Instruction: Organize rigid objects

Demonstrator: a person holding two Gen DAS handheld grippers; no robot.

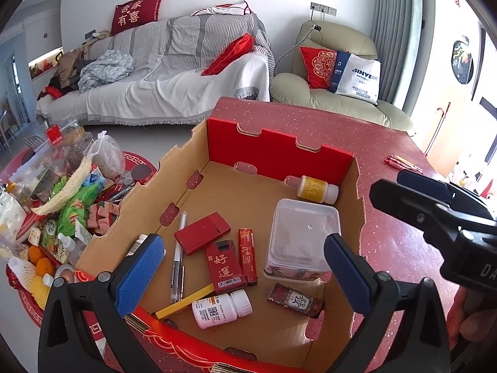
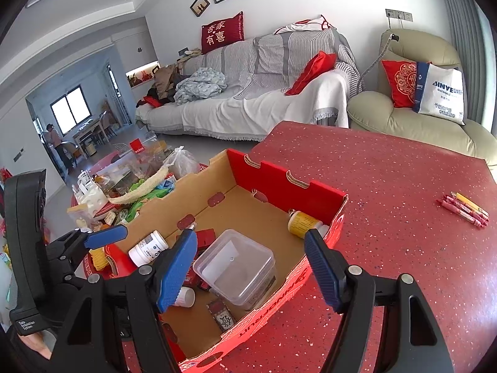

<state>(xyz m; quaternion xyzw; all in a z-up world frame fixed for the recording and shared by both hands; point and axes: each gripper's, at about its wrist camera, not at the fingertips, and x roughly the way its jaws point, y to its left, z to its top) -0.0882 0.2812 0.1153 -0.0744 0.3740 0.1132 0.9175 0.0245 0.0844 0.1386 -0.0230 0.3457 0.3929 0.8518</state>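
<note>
Here the open cardboard box (image 1: pixel 223 186), red outside and brown inside, sits on the speckled red surface (image 2: pixel 388 248) and holds most of the rigid things. A clear lidded plastic tub (image 1: pixel 299 239) stands near its right wall. Beyond the tub, by the red far wall, a yellow-labelled bottle (image 1: pixel 316 189) lies on its side. A white pill bottle (image 1: pixel 222 308) lies near the front wall. Toward the left of the box floor lie a plain red box (image 1: pixel 202 232), a red packet with gold characters (image 1: pixel 224 267), a slim red stick (image 1: pixel 247 256), a pen (image 1: pixel 177 258) and a yellow strip (image 1: pixel 186 301). A small dark tile with a character (image 1: pixel 295 300) lies in front of the tub.

The left gripper (image 1: pixel 243 275) hangs over the near side of the box, jaws spread wide and empty. The right gripper (image 2: pixel 250 267) hovers over the box's right wall, jaws likewise apart with nothing between them.

On the surface well right of the box lies a small cluster of pens (image 2: pixel 464 209). Left of the box, a round red tray (image 1: pixel 28 295) carries a heap of snacks and packets.
</note>
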